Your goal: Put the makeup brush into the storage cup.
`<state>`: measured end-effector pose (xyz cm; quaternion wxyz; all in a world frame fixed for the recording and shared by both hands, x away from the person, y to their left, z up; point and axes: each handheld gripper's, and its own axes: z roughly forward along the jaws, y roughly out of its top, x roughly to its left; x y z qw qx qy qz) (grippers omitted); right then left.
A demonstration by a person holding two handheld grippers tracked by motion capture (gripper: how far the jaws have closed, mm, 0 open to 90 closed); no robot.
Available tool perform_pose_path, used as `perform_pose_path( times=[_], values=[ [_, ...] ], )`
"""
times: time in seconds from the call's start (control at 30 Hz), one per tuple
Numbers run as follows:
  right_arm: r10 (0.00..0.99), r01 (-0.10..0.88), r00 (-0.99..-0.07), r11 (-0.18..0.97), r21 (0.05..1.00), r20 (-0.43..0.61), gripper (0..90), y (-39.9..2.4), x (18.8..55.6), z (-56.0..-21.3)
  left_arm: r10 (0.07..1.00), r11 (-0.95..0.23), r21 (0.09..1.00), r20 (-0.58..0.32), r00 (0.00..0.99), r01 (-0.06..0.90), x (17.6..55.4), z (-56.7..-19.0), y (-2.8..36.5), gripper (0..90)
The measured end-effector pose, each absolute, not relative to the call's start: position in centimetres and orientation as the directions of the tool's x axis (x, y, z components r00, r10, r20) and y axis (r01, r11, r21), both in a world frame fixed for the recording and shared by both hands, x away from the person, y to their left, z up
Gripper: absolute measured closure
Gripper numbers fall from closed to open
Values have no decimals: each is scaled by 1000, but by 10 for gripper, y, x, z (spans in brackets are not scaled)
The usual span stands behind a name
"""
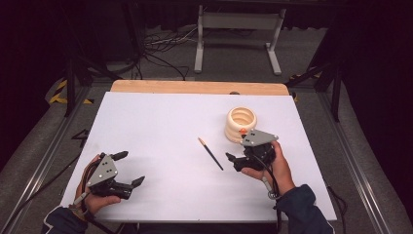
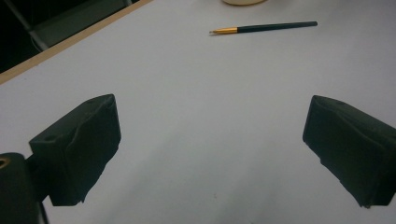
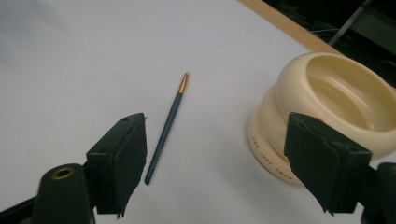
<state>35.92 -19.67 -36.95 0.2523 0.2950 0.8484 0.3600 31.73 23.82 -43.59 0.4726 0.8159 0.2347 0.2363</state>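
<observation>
Here, two open grippers rest at the near side of a white tabletop (image 1: 160, 122), a thin brush between them.

The brush (image 1: 211, 153) lies flat near the middle, its long axis running diagonally, gold tip away from the person and dark end toward the right gripper (image 1: 235, 161), which sits just beside that end with jaws apart and empty. The left gripper (image 1: 127, 168), jaws also spread on nothing, is well apart from it. A cream ringed bowl (image 1: 240, 123) stands just beyond the right hand. The right gripper looks better placed for a pick.
</observation>
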Motion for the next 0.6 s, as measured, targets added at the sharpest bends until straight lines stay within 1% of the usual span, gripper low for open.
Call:
perform_pose_path(
  times=[0.4,0.53,0.6],
  values=[
    [644,389,-742,638,665,-184,252,-169,385,-379,613,-398,907,152,775,137,315,-433,241,42],
    [640,418,-751,651,634,-162,270,-159,393,-380,608,-401,905,149,780,140,315,-434,240,43],
    [625,425,-765,670,608,-154,298,-154,397,-382,606,-405,902,146,782,146,315,-434,240,44]
  ],
)
